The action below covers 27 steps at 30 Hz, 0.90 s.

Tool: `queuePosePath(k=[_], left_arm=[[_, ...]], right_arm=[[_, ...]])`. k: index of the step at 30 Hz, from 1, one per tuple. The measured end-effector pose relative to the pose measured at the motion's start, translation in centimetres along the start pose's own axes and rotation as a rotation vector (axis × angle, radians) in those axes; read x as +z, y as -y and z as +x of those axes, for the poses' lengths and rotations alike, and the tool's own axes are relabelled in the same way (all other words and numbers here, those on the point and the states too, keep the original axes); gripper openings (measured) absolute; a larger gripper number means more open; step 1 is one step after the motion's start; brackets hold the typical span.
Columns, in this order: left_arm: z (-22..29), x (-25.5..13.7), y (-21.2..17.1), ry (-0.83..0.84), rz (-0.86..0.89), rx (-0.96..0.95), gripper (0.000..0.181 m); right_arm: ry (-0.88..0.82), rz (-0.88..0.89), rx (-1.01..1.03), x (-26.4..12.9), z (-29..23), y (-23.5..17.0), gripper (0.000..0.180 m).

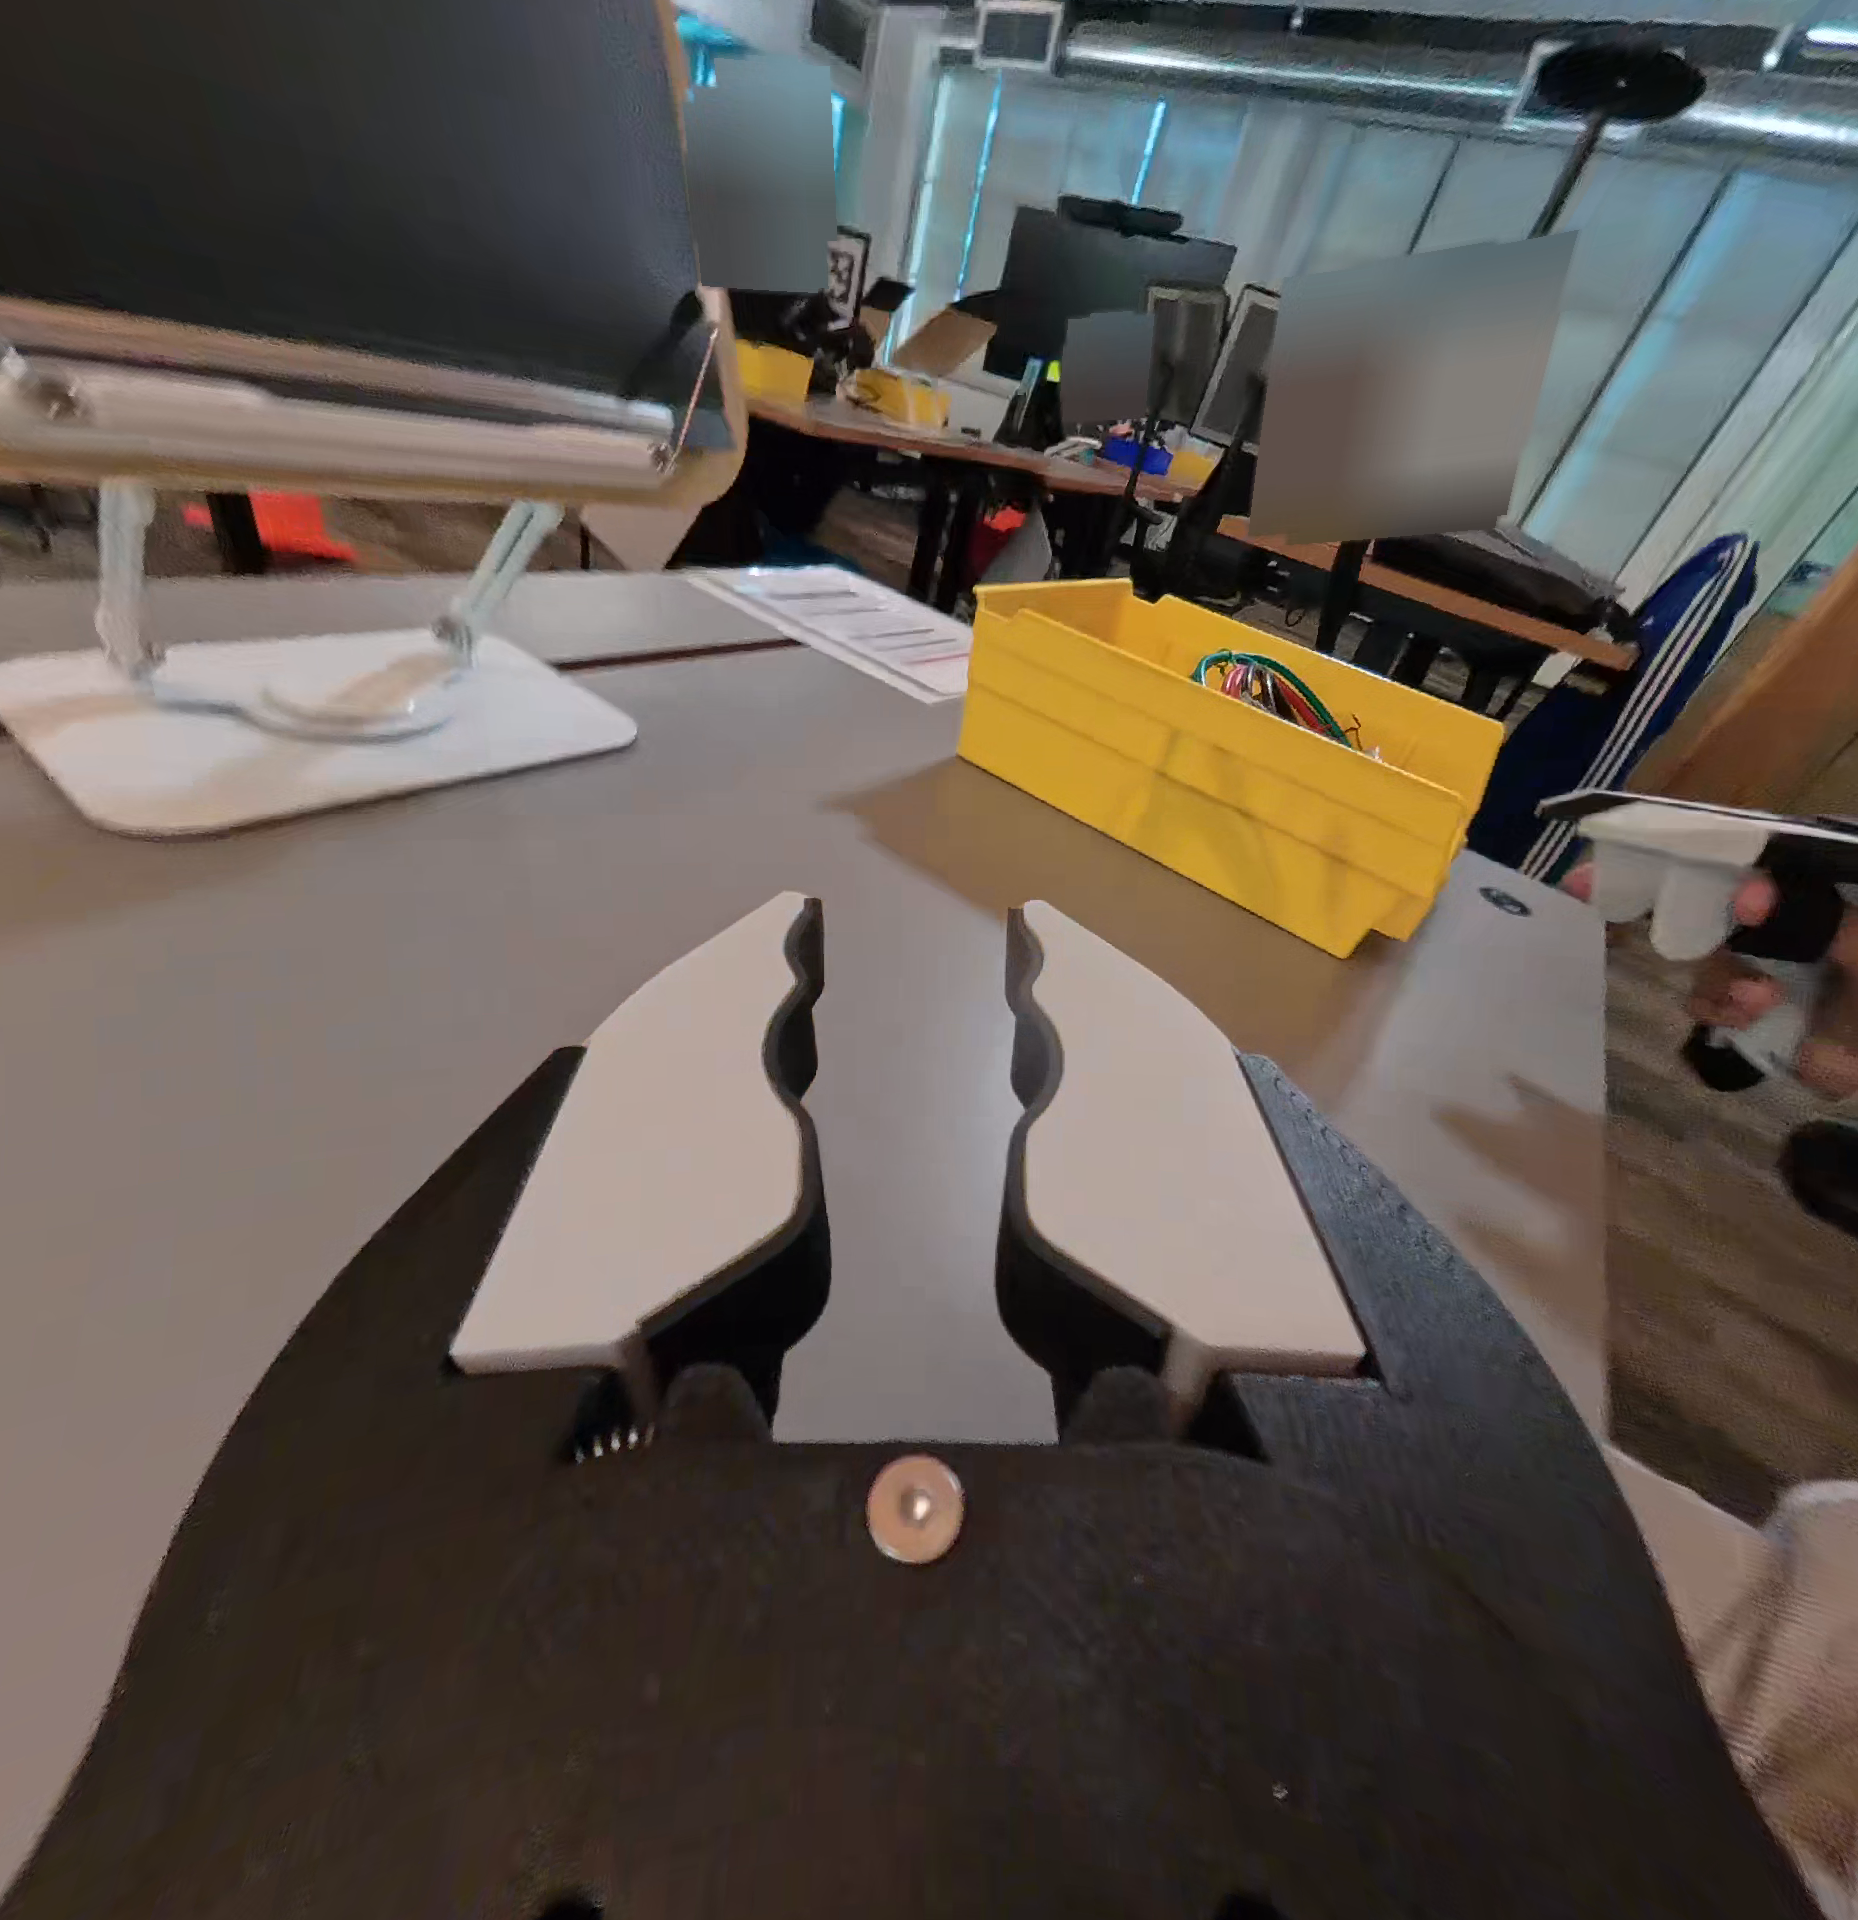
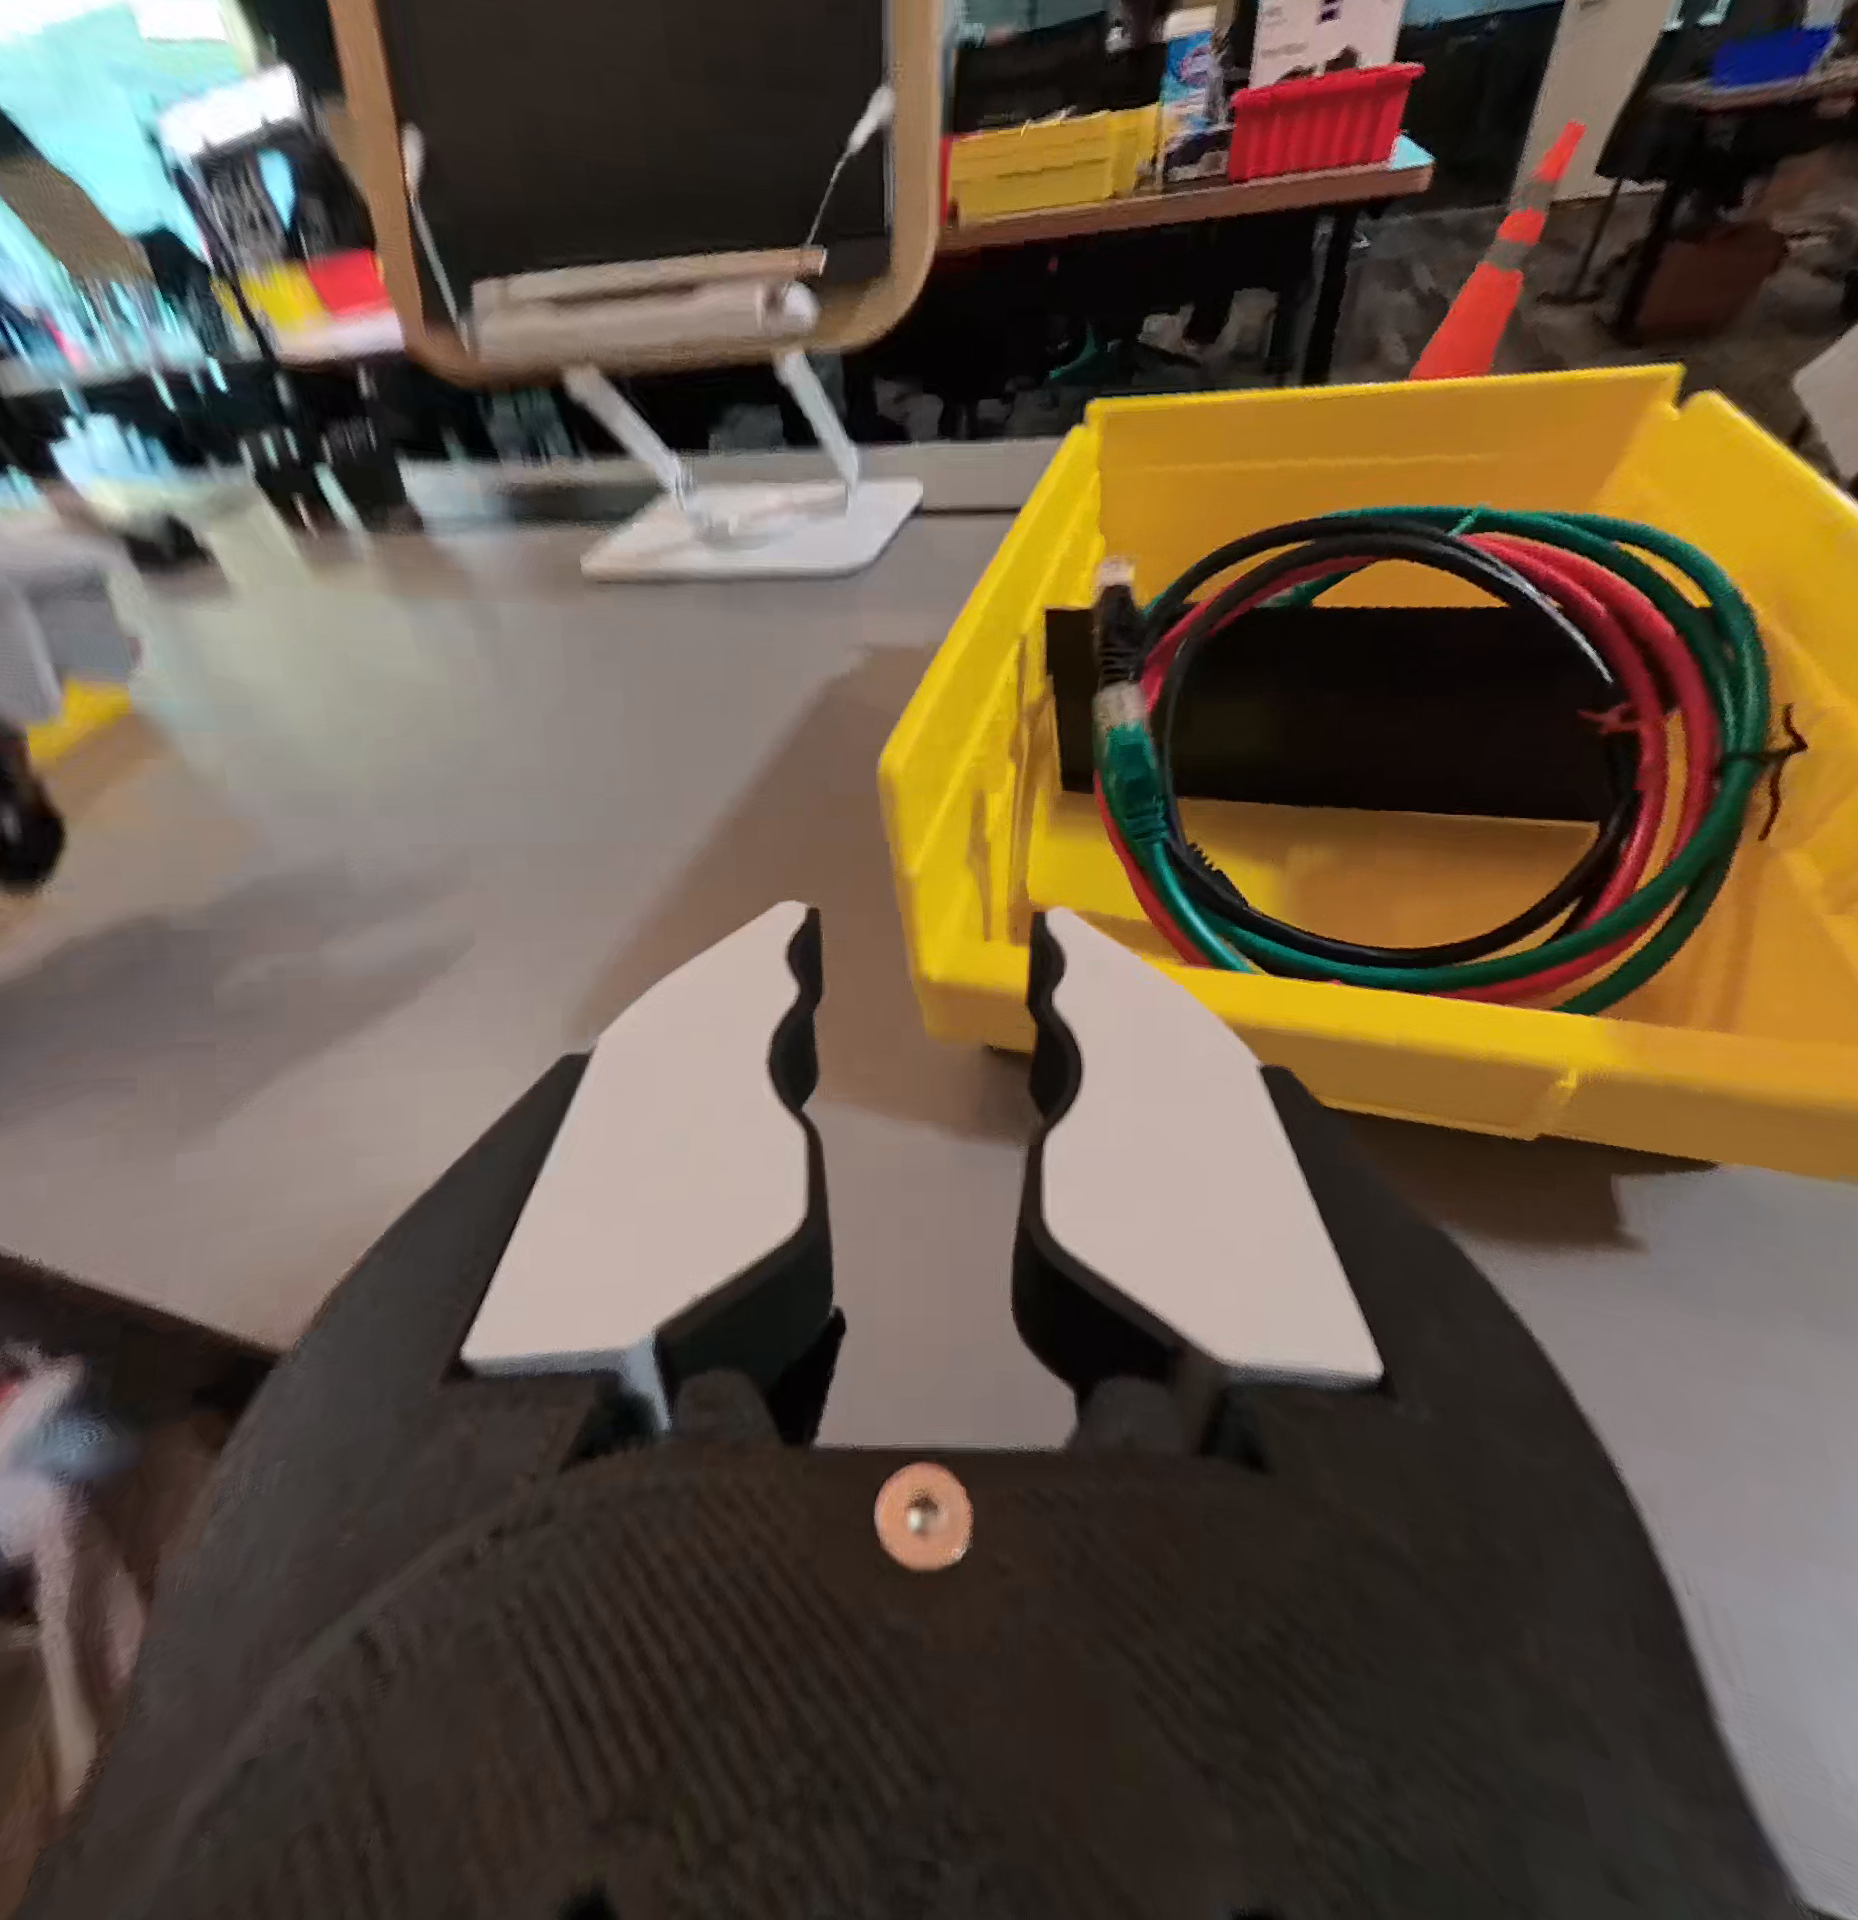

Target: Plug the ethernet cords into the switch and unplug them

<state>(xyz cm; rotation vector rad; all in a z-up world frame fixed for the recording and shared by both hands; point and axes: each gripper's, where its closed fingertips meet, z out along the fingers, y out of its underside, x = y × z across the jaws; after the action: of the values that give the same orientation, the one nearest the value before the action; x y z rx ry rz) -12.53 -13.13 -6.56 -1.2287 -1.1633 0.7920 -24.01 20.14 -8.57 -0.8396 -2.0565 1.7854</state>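
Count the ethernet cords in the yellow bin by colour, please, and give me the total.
In the yellow bin, right wrist view:
Green cord: 1
Red cord: 1
Black cord: 1
Total: 3 cords, coiled together.

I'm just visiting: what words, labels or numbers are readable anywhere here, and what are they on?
Nothing reads clearly.
Paper sheet on the table: printed lines, blurred.
Black-and-white marker in the background: a pattern, no legible words.
Round mark at the table's edge: too small.
Packages on the far shelf: blurred.
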Motion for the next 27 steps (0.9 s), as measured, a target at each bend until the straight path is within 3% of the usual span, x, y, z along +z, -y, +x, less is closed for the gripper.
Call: queuePosePath(k=[5, 14, 19, 24, 27], left_arm=[[-0.3, -2.5, 0.1, -0.013, 0.029, -0.107, 0.033], [-0.1, -3.3, -1.5, -0.005, -0.036, -0.023, 0.030], [-0.7, -3.7, -1.5, 0.004, -0.019, -0.049, 0.030], [-0.9, -3.1, -2.2, -0.014, -0.039, -0.083, 0.031], [-0.7, -2.5, -2.6, -0.033, -0.054, -0.102, 0.031]], right_arm=[[-0.079, 0.328, 0.250, -0.2, 4.4, 4.8, 0.046], [-0.660, 0.348, 0.140, -3.6, 20.0, 4.5, 0.058], [-0.615, 0.290, 0.173, -2.1, 20.8, 3.5, 0.069], [-0.495, 0.154, 0.115, 0.6, 20.4, 2.6, 0.057], [-0.423, 0.084, 0.121, 1.7, 19.9, 1.9, 0.033]])
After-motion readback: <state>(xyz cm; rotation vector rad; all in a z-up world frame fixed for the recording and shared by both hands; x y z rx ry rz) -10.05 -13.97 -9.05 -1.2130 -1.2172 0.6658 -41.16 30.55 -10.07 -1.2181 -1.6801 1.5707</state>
